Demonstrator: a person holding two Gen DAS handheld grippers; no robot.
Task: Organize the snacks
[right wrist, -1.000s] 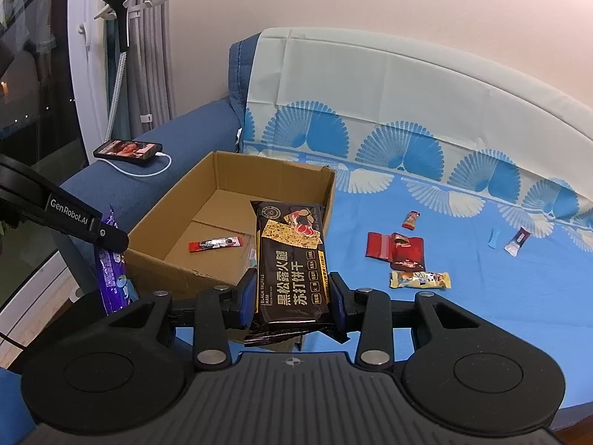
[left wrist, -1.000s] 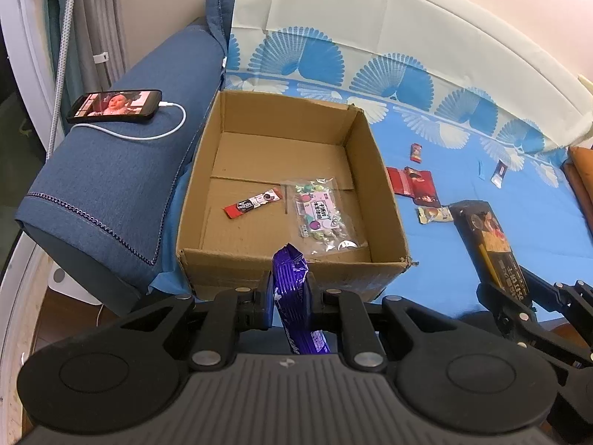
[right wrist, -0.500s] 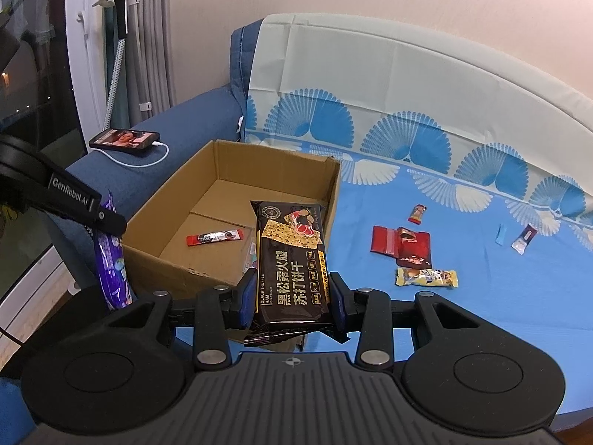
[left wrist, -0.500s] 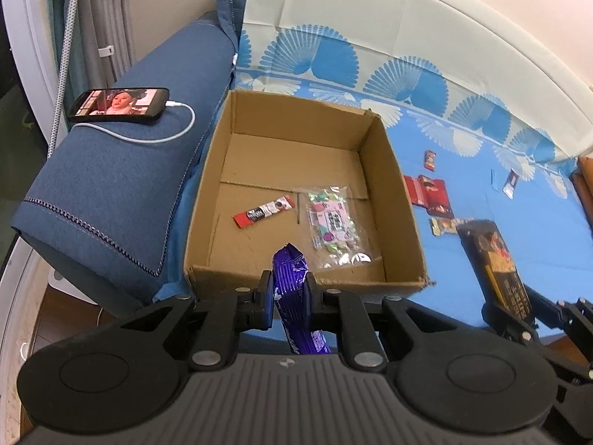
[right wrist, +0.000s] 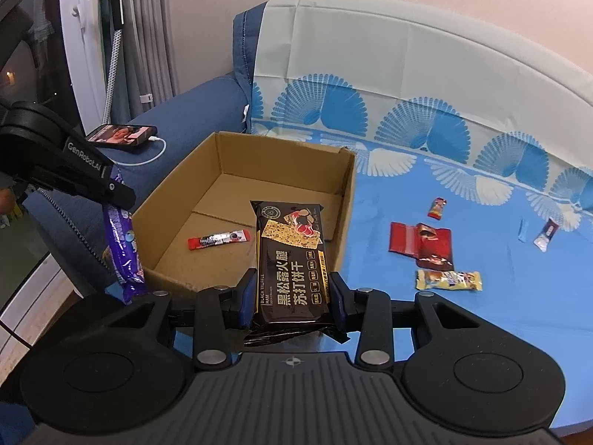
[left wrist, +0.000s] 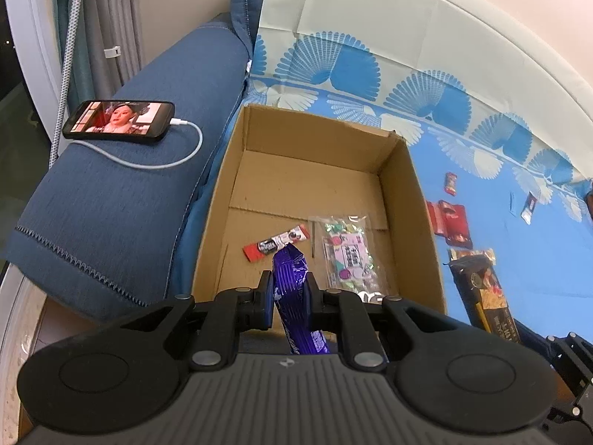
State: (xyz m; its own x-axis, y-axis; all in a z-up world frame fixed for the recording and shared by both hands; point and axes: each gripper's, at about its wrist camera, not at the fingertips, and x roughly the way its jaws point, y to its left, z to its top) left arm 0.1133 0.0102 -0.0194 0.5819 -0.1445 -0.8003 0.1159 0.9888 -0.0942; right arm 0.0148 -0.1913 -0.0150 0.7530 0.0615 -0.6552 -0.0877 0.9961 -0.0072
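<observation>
An open cardboard box (left wrist: 426,222) (right wrist: 346,200) sits on the blue sheet beside the sofa arm. Inside it lie a small red stick pack (left wrist: 276,245) (right wrist: 218,240) and a clear bag of candies (left wrist: 348,256). My left gripper (left wrist: 288,291) is shut on a purple snack wrapper (left wrist: 292,282) (right wrist: 124,252), held over the box's near wall. My right gripper (right wrist: 292,291) is shut on a black cracker pack (right wrist: 291,259) (left wrist: 485,296), at the box's near right corner. Both packs stand upright between the pads.
Loose snacks lie on the sheet right of the box: a red pouch (right wrist: 422,244), a yellow bar (right wrist: 448,280), a small red candy (right wrist: 437,207), a white stick (right wrist: 546,233). A charging phone (left wrist: 118,121) rests on the blue sofa arm (left wrist: 111,200).
Both grippers have moved forward toward the box with their packs. The purple wrapper now hangs over the box's near wall instead of in front of it.
</observation>
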